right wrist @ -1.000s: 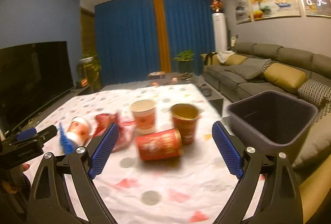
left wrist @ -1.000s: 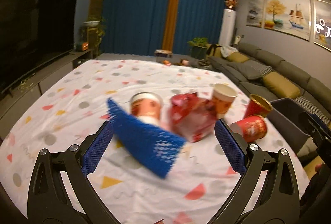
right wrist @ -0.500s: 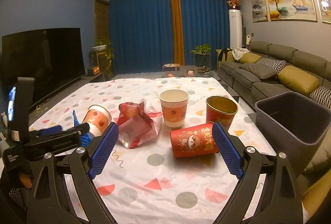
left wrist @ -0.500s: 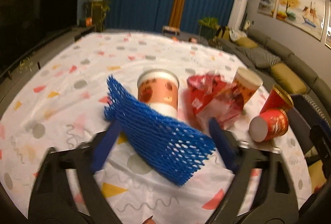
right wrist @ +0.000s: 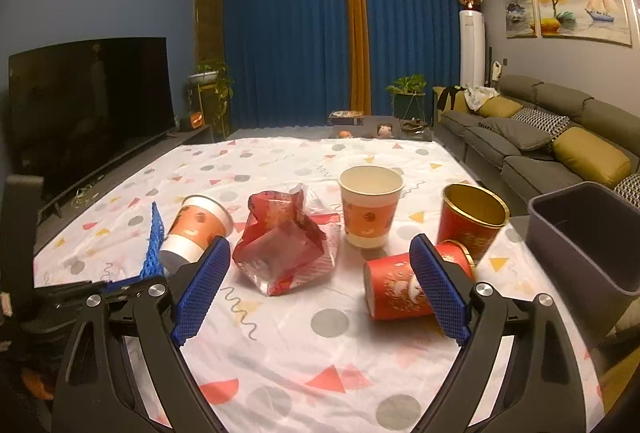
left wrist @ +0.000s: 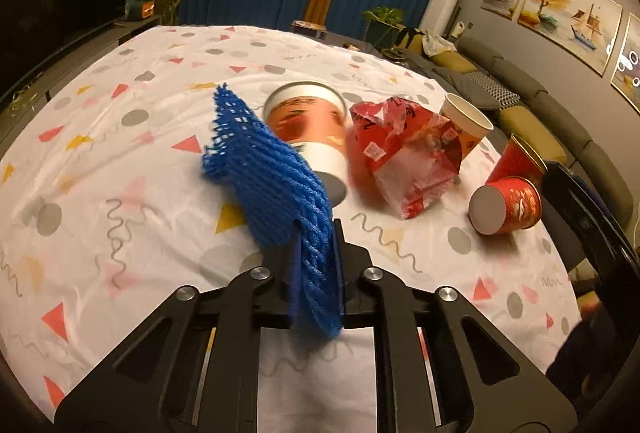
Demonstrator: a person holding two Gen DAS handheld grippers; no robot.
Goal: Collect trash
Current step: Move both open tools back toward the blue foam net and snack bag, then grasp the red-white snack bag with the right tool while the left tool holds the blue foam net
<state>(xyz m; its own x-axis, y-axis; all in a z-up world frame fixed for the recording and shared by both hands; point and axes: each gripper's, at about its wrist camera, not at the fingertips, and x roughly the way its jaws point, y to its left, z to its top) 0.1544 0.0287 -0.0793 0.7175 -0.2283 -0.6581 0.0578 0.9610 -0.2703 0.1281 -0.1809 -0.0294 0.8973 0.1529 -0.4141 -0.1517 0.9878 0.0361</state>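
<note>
The left hand-held gripper [left wrist: 316,273] is closing, its pads already pinching the blue foam net [left wrist: 276,189]; a second ago its jaws stood wide with the net lying loose between them. The right hand-held gripper [right wrist: 320,285] is unclenched and narrowing slightly, with nothing in it. Just ahead of it on the bench [right wrist: 280,361] lies the tipped red cup [right wrist: 396,289], left of that the red wrapper [right wrist: 284,245], and beyond them three more cups. The bin [right wrist: 580,233] to its right looks empty, so collection has barely begun.
</note>
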